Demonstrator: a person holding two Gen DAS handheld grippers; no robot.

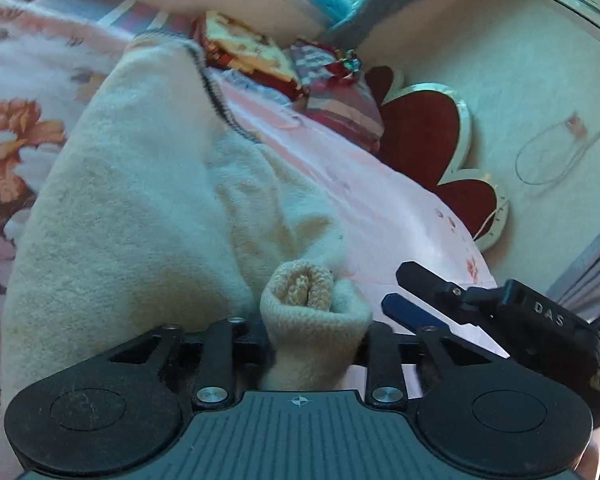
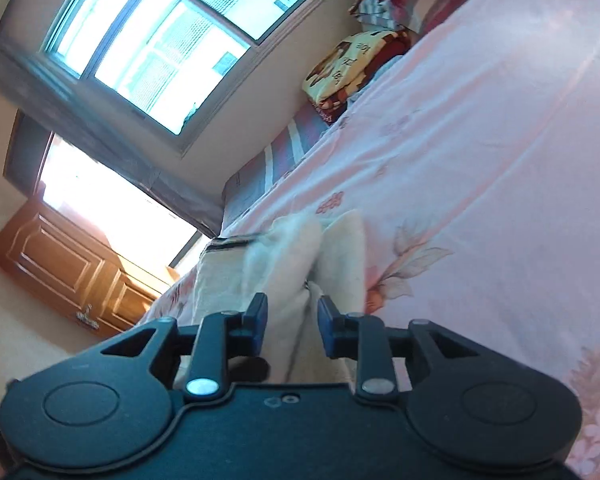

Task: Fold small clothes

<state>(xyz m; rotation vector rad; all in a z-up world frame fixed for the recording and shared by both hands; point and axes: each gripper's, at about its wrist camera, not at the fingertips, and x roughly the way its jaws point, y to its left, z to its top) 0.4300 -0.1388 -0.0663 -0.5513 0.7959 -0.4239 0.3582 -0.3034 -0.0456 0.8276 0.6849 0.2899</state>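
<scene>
A cream fleece garment with a dark-trimmed edge lies bunched on the pink floral bed sheet. Its knitted cuff stands round and unsqueezed between the jaws of my left gripper, whose fingertips are hidden behind it. My right gripper reaches in from the right with its fingers apart. In the right wrist view the right gripper straddles a fold of the same garment. Its blue pads stand off the cloth, which sags loosely between them.
Folded blankets and striped pillows are piled at the bed's far end by a red heart-shaped headboard. A window and a wooden cabinet stand beyond the bed. Bare sheet spreads to the right.
</scene>
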